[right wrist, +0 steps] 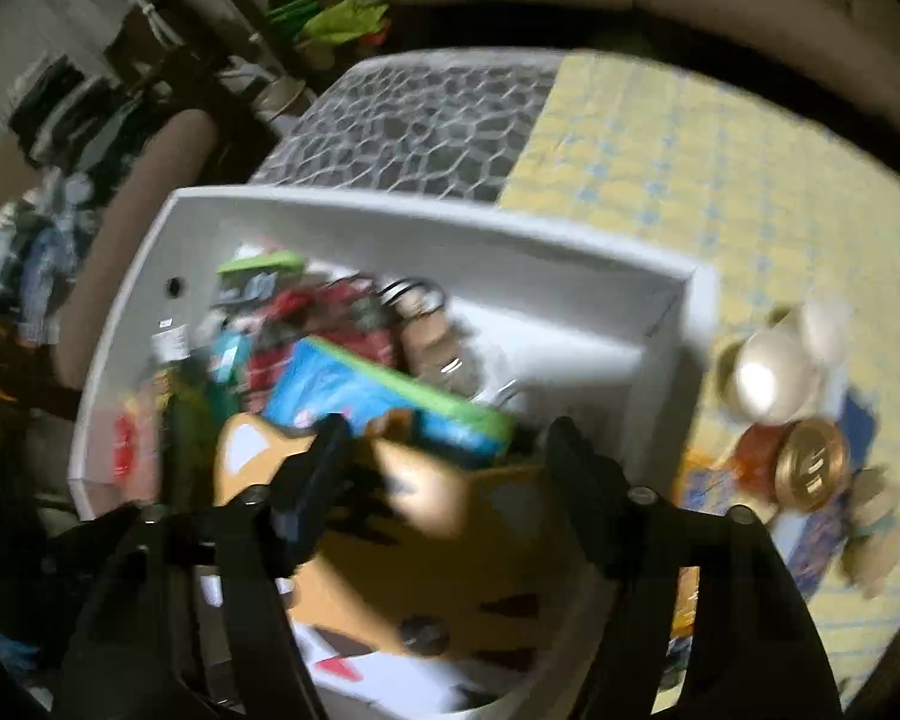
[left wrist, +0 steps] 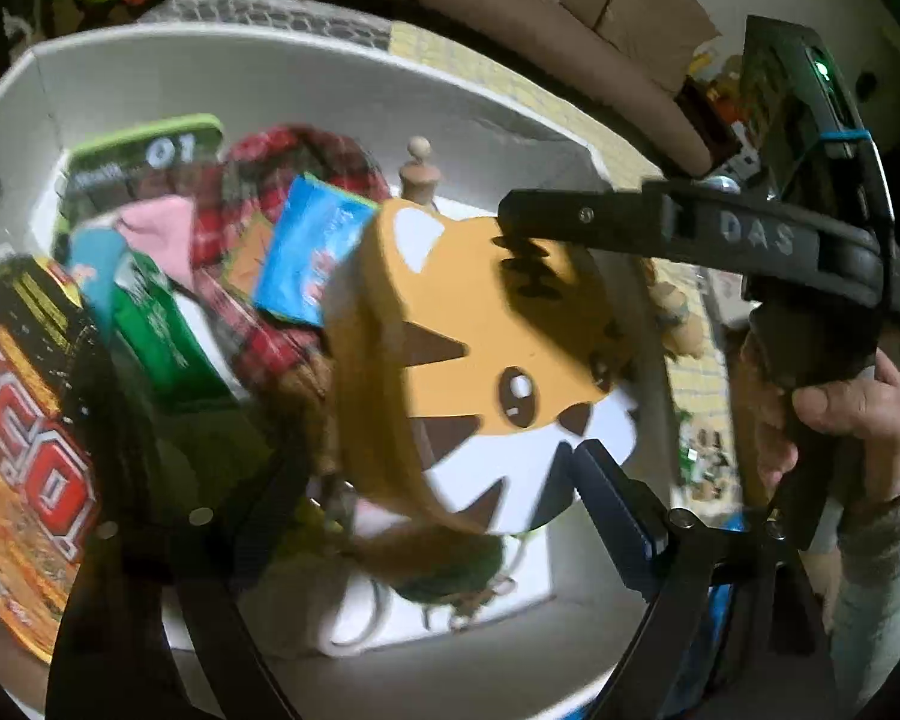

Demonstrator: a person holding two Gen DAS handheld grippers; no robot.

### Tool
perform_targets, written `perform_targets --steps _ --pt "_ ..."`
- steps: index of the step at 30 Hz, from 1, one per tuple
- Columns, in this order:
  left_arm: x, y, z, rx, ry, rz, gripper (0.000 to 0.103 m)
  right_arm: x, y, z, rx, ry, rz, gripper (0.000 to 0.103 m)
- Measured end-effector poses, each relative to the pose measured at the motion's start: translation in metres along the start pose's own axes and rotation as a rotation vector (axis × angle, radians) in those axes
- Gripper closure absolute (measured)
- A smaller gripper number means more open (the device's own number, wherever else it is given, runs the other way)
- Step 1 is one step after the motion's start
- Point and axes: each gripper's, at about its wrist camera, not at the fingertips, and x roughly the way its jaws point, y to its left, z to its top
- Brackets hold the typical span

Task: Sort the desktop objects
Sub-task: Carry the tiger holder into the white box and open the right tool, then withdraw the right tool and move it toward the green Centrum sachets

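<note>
A round orange tiger-face box (left wrist: 480, 354) hangs tilted over the white bin (left wrist: 330, 60), between the fingers of my left gripper (left wrist: 444, 450). The right pad sits at its white edge; a gap shows beside the left one. One finger (left wrist: 546, 219) of the right gripper reaches over the box's top, held by a hand (left wrist: 840, 414). In the right wrist view the right gripper (right wrist: 450, 438) stands open just above the tiger box (right wrist: 426, 552), its pads not pressing on it. The view is blurred.
The bin (right wrist: 450, 210) holds a red noodle pack (left wrist: 24, 420), blue packet (left wrist: 312, 252), green packet (left wrist: 162, 324), plaid cloth (left wrist: 306, 150) and wooden peg (left wrist: 419, 171). On the yellow cloth (right wrist: 690, 180) to its right stand a gold-lidded jar (right wrist: 810, 462) and a white round thing (right wrist: 774, 372).
</note>
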Motion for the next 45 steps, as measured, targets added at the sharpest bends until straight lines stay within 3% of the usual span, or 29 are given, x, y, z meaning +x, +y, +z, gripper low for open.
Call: perform_targets --steps 2,4,12,15,18,22,25,27,29,33,36,38,45 --pt "-0.002 -0.001 -0.005 -0.007 0.052 -0.066 0.01 -0.003 0.004 -0.013 -0.025 0.041 0.009 0.043" --pt "-0.007 -0.001 -0.011 0.002 0.071 -0.067 0.01 -0.009 0.008 -0.027 -0.056 0.063 0.01 0.043" --pt "-0.011 -0.023 -0.054 0.129 0.2 0.028 0.01 -0.033 0.03 -0.093 -0.091 0.1 0.127 0.046" --pt "-0.008 -0.037 -0.068 0.18 0.214 0.127 0.008 -0.041 0.037 -0.099 -0.108 0.071 0.075 0.046" --pt "-0.024 -0.038 -0.069 0.159 0.178 0.168 0.009 -0.056 0.031 -0.104 -0.049 0.018 0.109 0.046" --pt "-0.057 -0.034 -0.065 0.153 0.039 0.213 0.009 -0.089 0.024 -0.118 -0.029 -0.086 0.123 0.045" --pt "-0.069 -0.032 -0.066 0.116 -0.04 0.258 0.009 -0.109 0.015 -0.14 -0.021 -0.139 0.117 0.041" --pt "-0.071 -0.04 -0.075 0.148 -0.081 0.273 0.007 -0.121 0.009 -0.156 -0.033 -0.16 0.091 0.033" --pt "-0.063 -0.055 -0.089 0.182 -0.098 0.307 0.0 -0.129 0.002 -0.172 -0.033 -0.174 0.07 0.028" --pt "-0.053 -0.079 -0.106 0.242 -0.125 0.382 0.0 -0.141 -0.018 -0.207 -0.001 -0.193 0.066 0.011" --pt "-0.047 -0.095 -0.12 0.265 -0.137 0.428 0.0 -0.144 -0.026 -0.228 0.018 -0.203 0.084 0.006" --pt "-0.042 -0.105 -0.128 0.274 -0.142 0.445 0.0 -0.147 -0.026 -0.241 0.007 -0.228 0.046 0.0" --pt "-0.031 -0.15 -0.16 0.307 -0.166 0.419 0.0 -0.165 -0.032 -0.28 -0.004 -0.298 -0.104 0.0"
